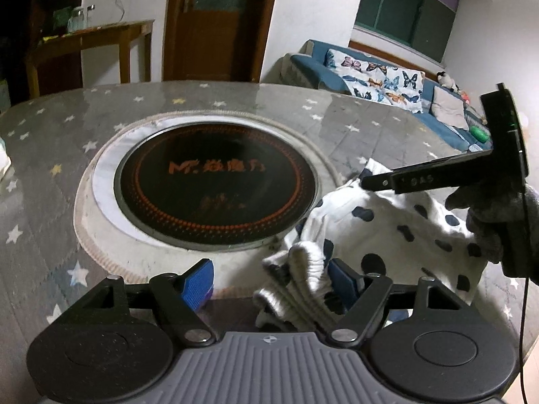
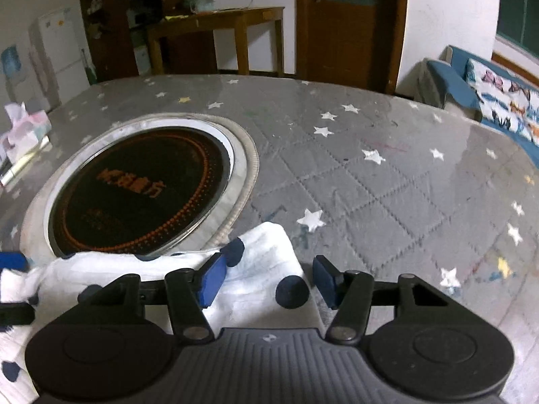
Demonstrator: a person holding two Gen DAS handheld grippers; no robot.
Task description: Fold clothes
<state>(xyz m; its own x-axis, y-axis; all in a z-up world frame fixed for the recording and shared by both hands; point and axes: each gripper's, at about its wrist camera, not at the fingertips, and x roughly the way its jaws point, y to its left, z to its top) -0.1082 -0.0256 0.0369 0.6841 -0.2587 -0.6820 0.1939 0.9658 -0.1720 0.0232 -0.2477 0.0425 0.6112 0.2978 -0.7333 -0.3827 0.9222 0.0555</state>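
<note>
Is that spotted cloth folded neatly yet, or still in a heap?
Still a heap: the cloth lies crumpled on the table, its ribbed edge bunched up.

- My left gripper [image 1: 271, 277]: black linkage arms, blue ribbed pads, silver pivot screws, grey ridged housing.
- My right gripper [image 2: 264, 281] is built the same.
- A grey knit glove [image 1: 495, 215] and thin black cable [image 1: 524, 320] show.

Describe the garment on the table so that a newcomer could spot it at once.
Find the grey star-patterned table with the round black cooktop set in it. Beside that cooktop lies the crumpled garment: white with dark navy dots and a ribbed waistband, the only clothing there.
</note>
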